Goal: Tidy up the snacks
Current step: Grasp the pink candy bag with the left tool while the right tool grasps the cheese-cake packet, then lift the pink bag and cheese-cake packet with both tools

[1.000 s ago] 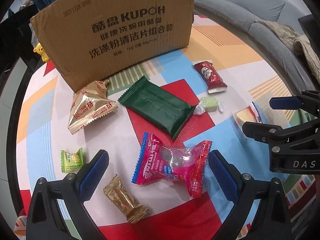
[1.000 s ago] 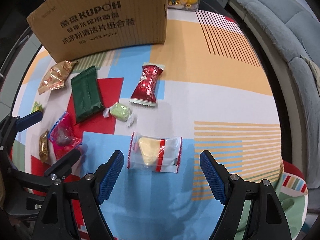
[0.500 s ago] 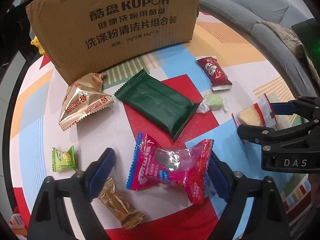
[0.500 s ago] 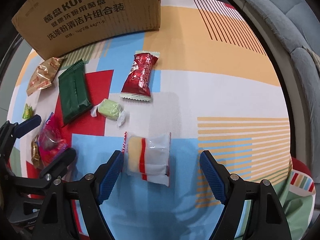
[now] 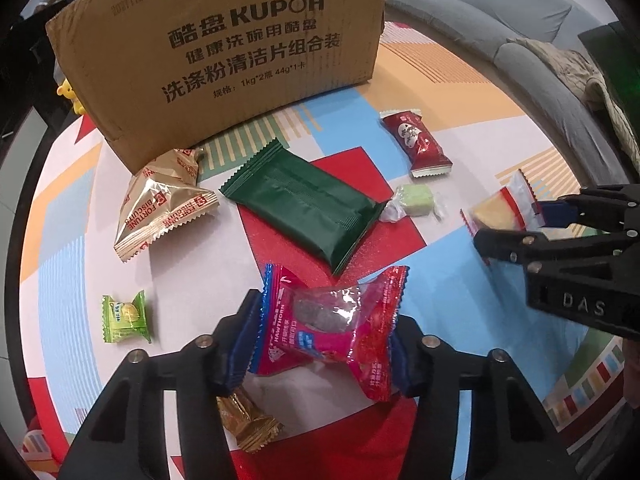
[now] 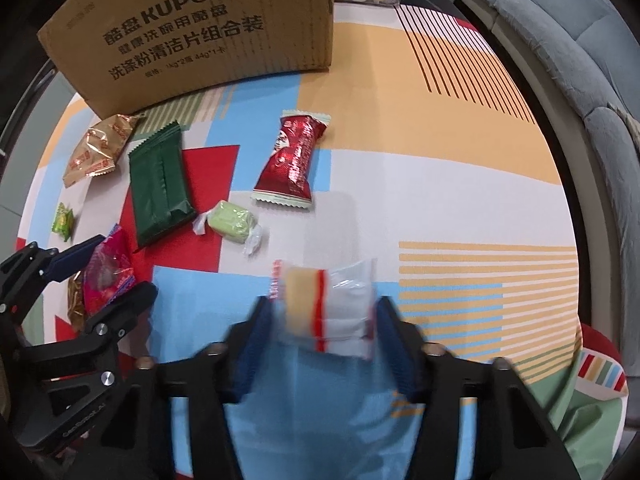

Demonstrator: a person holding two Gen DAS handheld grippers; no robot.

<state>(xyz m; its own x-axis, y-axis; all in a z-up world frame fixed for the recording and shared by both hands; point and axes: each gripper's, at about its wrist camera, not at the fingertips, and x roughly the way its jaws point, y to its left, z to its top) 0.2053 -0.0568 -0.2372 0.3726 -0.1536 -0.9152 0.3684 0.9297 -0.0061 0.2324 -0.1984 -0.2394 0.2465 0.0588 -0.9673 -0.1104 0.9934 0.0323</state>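
Cardboard box [image 5: 224,52] at far edge of patterned tablecloth [image 6: 440,184]. Fortune biscuit packet [image 5: 160,208] just before box's left corner; flat wafer packet [image 5: 304,208] beside it to the right. Wrapped candy [image 5: 416,200] at wafer packet's right end, long snack packet [image 5: 416,144] behind it. Hawthorn packet [image 5: 332,320] nearest, between left gripper [image 5: 320,344] pads. Small candy sachet [image 5: 124,316] to its left, foil-wrapped sweet [image 5: 248,424] below it. Clear cake packet [image 6: 332,304] rightmost, between right gripper [image 6: 324,332] pads. Sofa [image 6: 560,40] beyond table, right.

Pink-and-blue hawthorn wrapper [image 5: 332,320], dark green packet [image 5: 304,210], seemingly yellow-filled clear pack [image 6: 328,308] with red stripes.
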